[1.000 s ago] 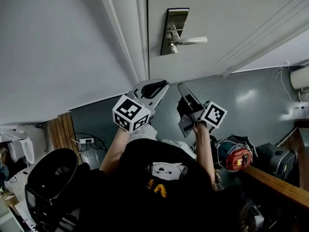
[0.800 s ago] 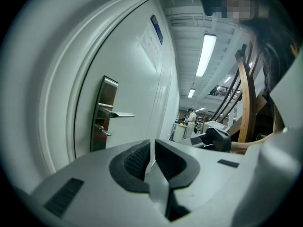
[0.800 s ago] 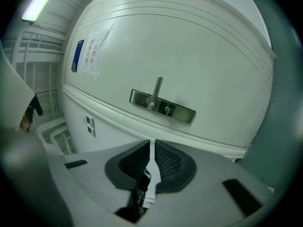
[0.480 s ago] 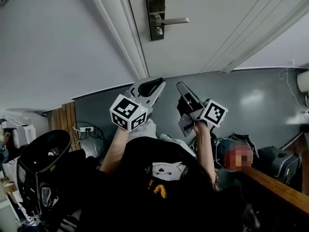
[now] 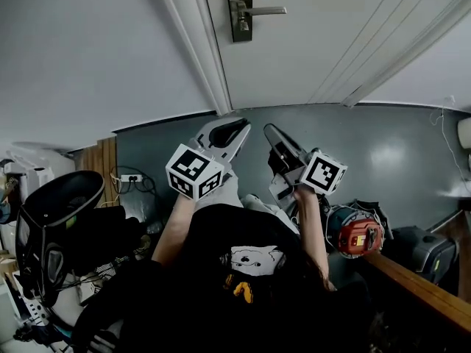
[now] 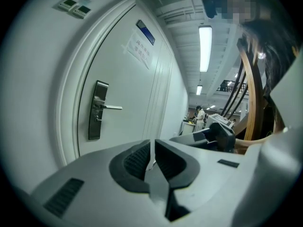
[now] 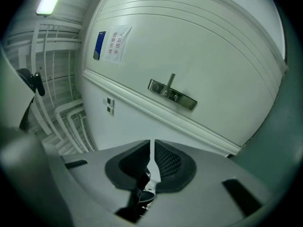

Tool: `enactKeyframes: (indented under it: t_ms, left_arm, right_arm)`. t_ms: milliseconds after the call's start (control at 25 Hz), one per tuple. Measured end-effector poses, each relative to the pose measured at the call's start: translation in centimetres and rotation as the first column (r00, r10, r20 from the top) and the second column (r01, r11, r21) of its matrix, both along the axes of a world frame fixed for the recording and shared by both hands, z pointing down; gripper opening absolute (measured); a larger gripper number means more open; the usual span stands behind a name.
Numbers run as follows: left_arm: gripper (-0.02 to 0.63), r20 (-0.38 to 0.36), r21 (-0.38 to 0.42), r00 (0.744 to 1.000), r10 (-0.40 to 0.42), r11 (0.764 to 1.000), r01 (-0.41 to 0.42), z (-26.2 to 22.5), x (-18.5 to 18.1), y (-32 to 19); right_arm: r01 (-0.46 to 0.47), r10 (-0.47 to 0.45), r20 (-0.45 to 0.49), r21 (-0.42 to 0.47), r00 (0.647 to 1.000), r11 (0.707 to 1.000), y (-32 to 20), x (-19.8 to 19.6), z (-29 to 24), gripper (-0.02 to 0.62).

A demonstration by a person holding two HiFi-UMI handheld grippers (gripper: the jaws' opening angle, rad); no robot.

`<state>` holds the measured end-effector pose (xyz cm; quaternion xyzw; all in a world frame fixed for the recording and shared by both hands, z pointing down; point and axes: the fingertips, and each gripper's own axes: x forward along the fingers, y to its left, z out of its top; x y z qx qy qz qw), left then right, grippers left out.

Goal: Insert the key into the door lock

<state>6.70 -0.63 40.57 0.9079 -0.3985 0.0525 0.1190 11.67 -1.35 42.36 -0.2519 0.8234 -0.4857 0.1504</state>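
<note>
The white door (image 5: pixel 316 43) carries a dark metal lock plate (image 5: pixel 239 9) with a lever handle (image 5: pixel 265 10) at the top of the head view. Both grippers are held up in front of the person's chest, well short of the door. My left gripper (image 5: pixel 234 127) is shut, with nothing visible between its pads (image 6: pixel 137 157). My right gripper (image 5: pixel 274 134) is shut too; a dark key head with a metal ring (image 7: pixel 145 192) hangs under its pads. The lock plate (image 6: pixel 97 110) appears ahead and left in the left gripper view. It lies tilted (image 7: pixel 173 94) in the right gripper view.
A paper notice (image 6: pixel 139 48) is stuck high on the door. On the grey floor stand a black chair (image 5: pixel 59 219) at left, a power strip (image 5: pixel 132 179), and a red and grey tool (image 5: pixel 357 235) at right. A wooden rail (image 5: pixel 419 285) crosses the lower right.
The lock plate has drifted left and up to the top edge of the head view. Both grippers keep nearly the same place and stay shut.
</note>
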Motion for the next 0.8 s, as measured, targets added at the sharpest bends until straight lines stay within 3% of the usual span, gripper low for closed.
enactKeyframes:
  t_ms: [280, 800]
  left_arm:
    - [0.034, 0.015, -0.002, 0.999, -0.029, 1.000, 0.029, 0.4, -0.4, 3.9]
    - [0.034, 0.045, -0.041, 0.998, -0.038, 0.998, 0.040, 1.7, -1.1, 6.6]
  right_arm:
    - [0.044, -0.037, -0.081, 0.077, 0.996, 0.996, 3.8, -0.6, -0.1, 0.018]
    - [0.082, -0.063, -0.153, 0.117, 0.986, 0.990, 6.1, -1.9, 0.5, 0.018]
